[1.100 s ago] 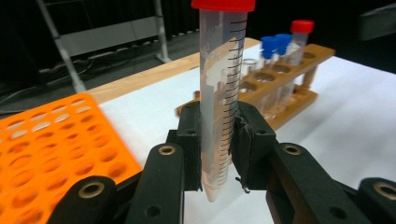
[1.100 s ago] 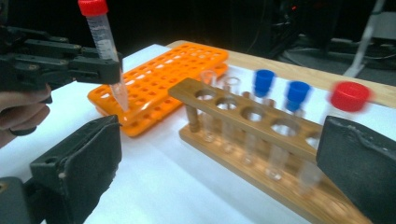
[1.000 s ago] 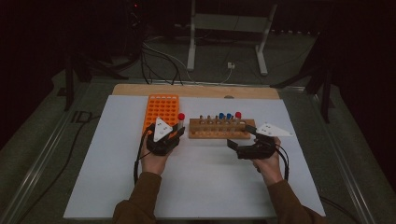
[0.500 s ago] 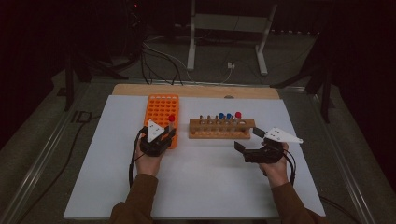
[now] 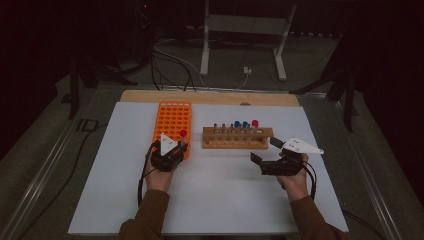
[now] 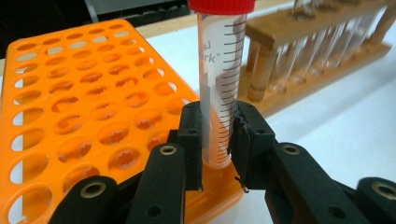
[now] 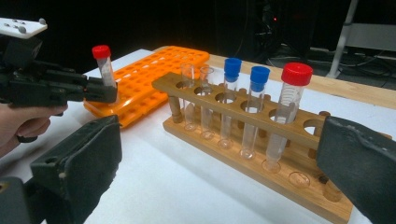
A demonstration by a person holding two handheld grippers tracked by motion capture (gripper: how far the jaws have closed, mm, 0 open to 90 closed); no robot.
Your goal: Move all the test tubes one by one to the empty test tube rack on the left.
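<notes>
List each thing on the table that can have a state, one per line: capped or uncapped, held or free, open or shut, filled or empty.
Red-capped tube: capped, upright, clamped in the left gripper, over the orange rack's corner.
Left gripper: shut on that tube.
Right gripper: open, holding nothing.
Orange rack: holes empty.
Wooden rack: holds two uncapped tubes, two blue-capped, one red-capped.

The high view is looking forward and down from well above, while both gripper views are sitting close at table height, sharing the orange rack [image 6: 88, 107] at ten o'clock and the wooden rack [image 7: 261, 140].
</notes>
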